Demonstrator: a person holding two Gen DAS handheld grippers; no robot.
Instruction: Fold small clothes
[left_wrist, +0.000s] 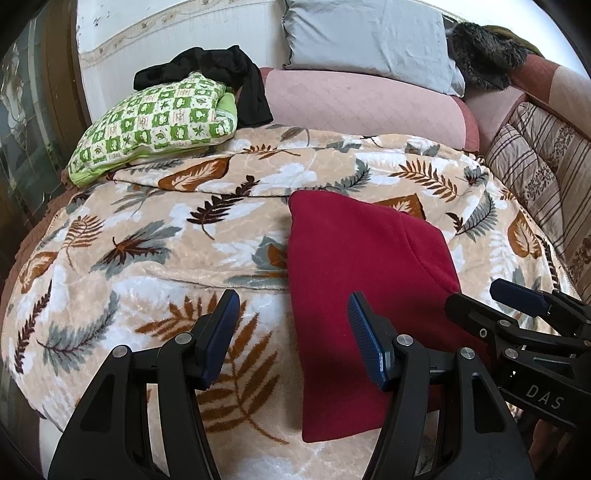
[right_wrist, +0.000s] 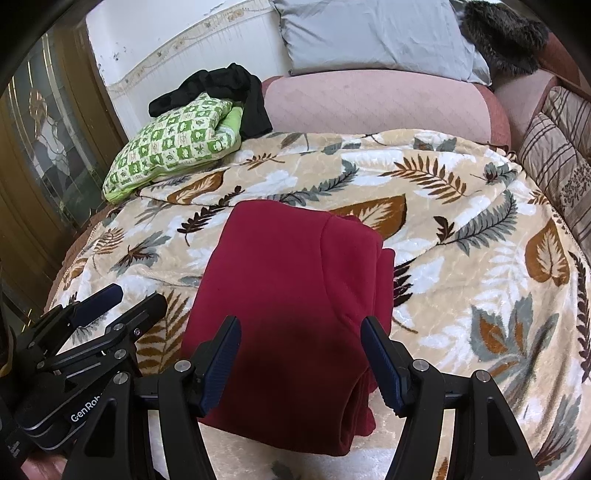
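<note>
A dark red garment (left_wrist: 354, 280) lies folded into a long rectangle on the leaf-print blanket (left_wrist: 155, 229); it also shows in the right wrist view (right_wrist: 291, 295). My left gripper (left_wrist: 291, 328) is open and empty, hovering over the garment's near left edge. My right gripper (right_wrist: 301, 350) is open and empty above the garment's near end. Each gripper appears at the edge of the other's view: the right gripper (left_wrist: 517, 306) and the left gripper (right_wrist: 110, 302).
A green checked pillow (left_wrist: 155, 125) with a black garment (left_wrist: 221, 77) on it lies at the back left. A pink cushion (left_wrist: 362, 107), a grey pillow (left_wrist: 369, 37) and a striped cushion (left_wrist: 539, 173) border the bed. A glass door (right_wrist: 44, 155) is on the left.
</note>
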